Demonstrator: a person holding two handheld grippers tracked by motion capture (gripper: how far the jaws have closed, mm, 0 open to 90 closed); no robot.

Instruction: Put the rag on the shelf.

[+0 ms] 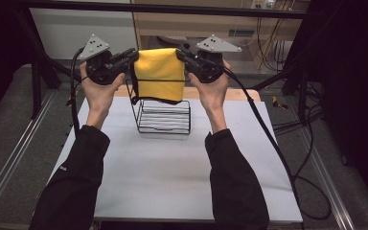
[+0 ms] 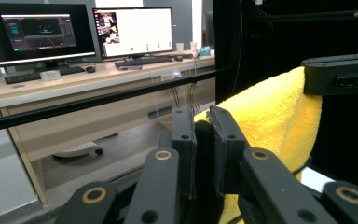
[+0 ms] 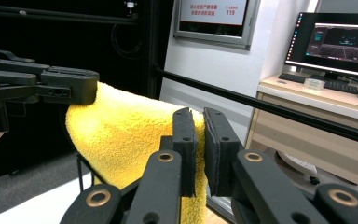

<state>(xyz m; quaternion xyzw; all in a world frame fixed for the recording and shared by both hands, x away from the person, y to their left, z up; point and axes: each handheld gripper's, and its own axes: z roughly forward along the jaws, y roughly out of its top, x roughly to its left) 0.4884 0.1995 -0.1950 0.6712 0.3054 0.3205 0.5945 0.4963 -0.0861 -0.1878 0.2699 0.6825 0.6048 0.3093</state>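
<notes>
Overhead, yellow cloth (image 1: 160, 73) — fluffy, folded, black-edged

Wire rack (image 1: 164, 115) beneath cloth (image 1: 159, 74), bare table (image 1: 172, 167) around

cloth (image 1: 159, 73): 1 — wire rack (image 1: 165, 116): 1 — grippers: 2 — table (image 1: 172, 167): 1

- I'm working in a lab or research office.
- A black metal frame (image 1: 172, 8) surrounds my white table (image 1: 172, 163).
- Behind it, a wooden desk (image 2: 98, 79) carries two monitors (image 2: 133, 30), keyboards (image 2: 42, 74) and loose cables (image 1: 268, 52).
</notes>
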